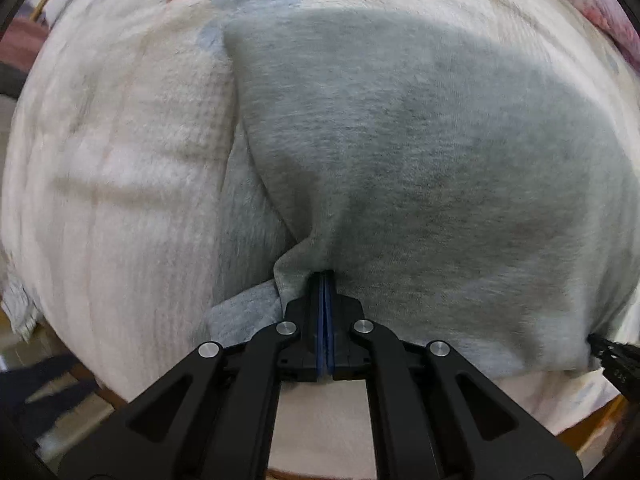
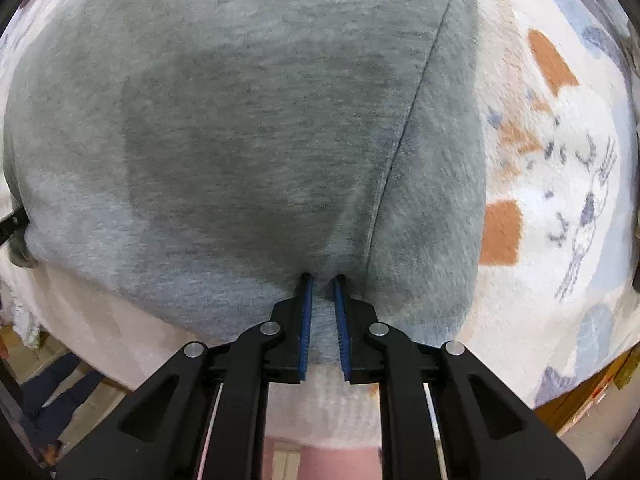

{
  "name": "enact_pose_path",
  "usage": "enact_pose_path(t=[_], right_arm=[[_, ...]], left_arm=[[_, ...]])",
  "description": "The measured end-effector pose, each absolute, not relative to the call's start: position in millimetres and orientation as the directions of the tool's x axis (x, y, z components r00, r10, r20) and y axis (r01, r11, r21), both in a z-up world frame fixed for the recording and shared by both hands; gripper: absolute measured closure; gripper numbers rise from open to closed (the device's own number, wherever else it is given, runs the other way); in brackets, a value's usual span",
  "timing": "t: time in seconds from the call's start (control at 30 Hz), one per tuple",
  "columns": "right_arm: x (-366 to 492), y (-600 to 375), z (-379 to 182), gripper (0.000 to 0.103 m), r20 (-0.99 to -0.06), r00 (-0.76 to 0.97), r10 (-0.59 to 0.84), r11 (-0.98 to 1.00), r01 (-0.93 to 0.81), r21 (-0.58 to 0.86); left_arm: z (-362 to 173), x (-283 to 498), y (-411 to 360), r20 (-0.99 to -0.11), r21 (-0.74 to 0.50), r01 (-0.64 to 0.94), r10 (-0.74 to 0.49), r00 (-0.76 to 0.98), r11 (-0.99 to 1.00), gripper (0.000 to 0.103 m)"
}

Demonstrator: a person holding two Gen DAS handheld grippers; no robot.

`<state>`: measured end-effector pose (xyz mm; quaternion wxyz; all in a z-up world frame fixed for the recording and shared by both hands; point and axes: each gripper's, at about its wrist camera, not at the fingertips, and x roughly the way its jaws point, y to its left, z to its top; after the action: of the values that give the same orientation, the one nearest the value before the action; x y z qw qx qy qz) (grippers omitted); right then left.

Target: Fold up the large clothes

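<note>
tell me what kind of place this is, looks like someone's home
Probably a home, perhaps a bedroom or living room. A grey knit garment lies spread on a fluffy white blanket with orange and blue patches, which covers a wooden-edged piece of furniture.

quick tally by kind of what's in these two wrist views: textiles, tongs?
Grey knit garment: 1
Pale fleece blanket with orange and blue patches, under the garment: 1
Black two-finger tongs with blue pads: 2, left tongs and right tongs
Total: 4
</note>
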<state>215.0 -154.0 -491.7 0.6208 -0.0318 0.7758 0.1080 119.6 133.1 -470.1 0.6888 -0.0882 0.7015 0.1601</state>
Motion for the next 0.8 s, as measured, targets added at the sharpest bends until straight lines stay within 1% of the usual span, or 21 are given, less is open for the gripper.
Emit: enact_pose_path(t=[0.07, 0.1, 0.23, 0.27, 0.33, 0.4, 0.43, 0.5, 0.53, 0.57, 0.6, 0.67, 0.7, 0.73, 0.77, 0.8], right_arm=[[232, -157, -472, 0.089, -0.954, -0.217, 0.206, 0.966, -0.109, 0.234], [242, -153, -460, 0.089, -0.948, -0.195, 0.252, 0.955, -0.105, 0.276], [281, -125, -425, 0.089, -0.929, -0.084, 0.36, 0.915, -0.16, 0.369], [290, -116, -421, 0.089, -0.92, -0.066, 0.387, 0.904, -0.171, 0.392], [310, -97, -418, 0.089, -0.906, -0.04, 0.42, 0.891, -0.17, 0.421], [322, -78, -423, 0.089, -0.886, -0.027, 0.463, 0.873, -0.16, 0.461], [327, -68, -428, 0.09, -0.88, -0.011, 0.475, 0.87, -0.148, 0.471], [332, -44, -446, 0.093, -0.897, 0.012, 0.443, 0.888, -0.14, 0.437], [337, -33, -466, 0.094, -0.916, 0.014, 0.402, 0.907, -0.143, 0.396], [338, -28, -478, 0.095, -0.912, 0.03, 0.409, 0.905, -0.137, 0.402], [341, -28, -482, 0.096, -0.9, 0.059, 0.433, 0.897, -0.125, 0.423], [350, -31, -477, 0.096, -0.901, 0.003, 0.433, 0.895, -0.117, 0.43], [354, -34, -470, 0.097, -0.906, -0.015, 0.423, 0.9, -0.113, 0.422], [356, -42, -460, 0.102, -0.921, -0.005, 0.389, 0.916, -0.106, 0.387], [357, -48, -459, 0.103, -0.924, 0.006, 0.381, 0.92, -0.105, 0.379], [358, -51, -469, 0.103, -0.914, -0.009, 0.405, 0.909, -0.107, 0.404]], left_arm=[[-451, 125, 132, -0.993, 0.111, -0.332, 0.117, -0.002, 0.937, 0.099], [-441, 129, 129, -0.991, 0.119, -0.318, 0.13, 0.013, 0.941, 0.099], [-414, 153, 121, -0.989, 0.075, -0.29, 0.109, 0.103, 0.954, 0.099], [-412, 164, 114, -0.987, 0.073, -0.278, 0.11, 0.119, 0.958, 0.099], [-416, 187, 100, -0.987, 0.025, -0.253, 0.064, 0.147, 0.967, 0.099], [-424, 212, 84, -0.984, 0.03, -0.215, 0.066, 0.163, 0.976, 0.1], [-434, 225, 80, -0.983, 0.047, -0.199, 0.081, 0.162, 0.979, 0.103], [-464, 243, 84, -0.986, 0.049, -0.198, 0.079, 0.145, 0.979, 0.103], [-471, 246, 85, -0.983, 0.043, -0.202, 0.077, 0.164, 0.978, 0.103], [-475, 251, 88, -0.979, 0.053, -0.187, 0.088, 0.186, 0.981, 0.103], [-478, 258, 95, -0.98, 0.056, -0.171, 0.087, 0.18, 0.984, 0.103], [-473, 266, 103, -0.987, 0.03, -0.174, 0.057, 0.15, 0.984, 0.103], [-466, 266, 110, -0.985, 0.057, -0.182, 0.085, 0.149, 0.982, 0.103], [-464, 264, 117, -0.978, 0.126, -0.18, 0.152, 0.14, 0.976, 0.103], [-467, 261, 124, -0.974, 0.162, -0.185, 0.187, 0.125, 0.969, 0.103], [-483, 255, 143, -0.984, 0.128, -0.228, 0.152, 0.095, 0.965, 0.103]])
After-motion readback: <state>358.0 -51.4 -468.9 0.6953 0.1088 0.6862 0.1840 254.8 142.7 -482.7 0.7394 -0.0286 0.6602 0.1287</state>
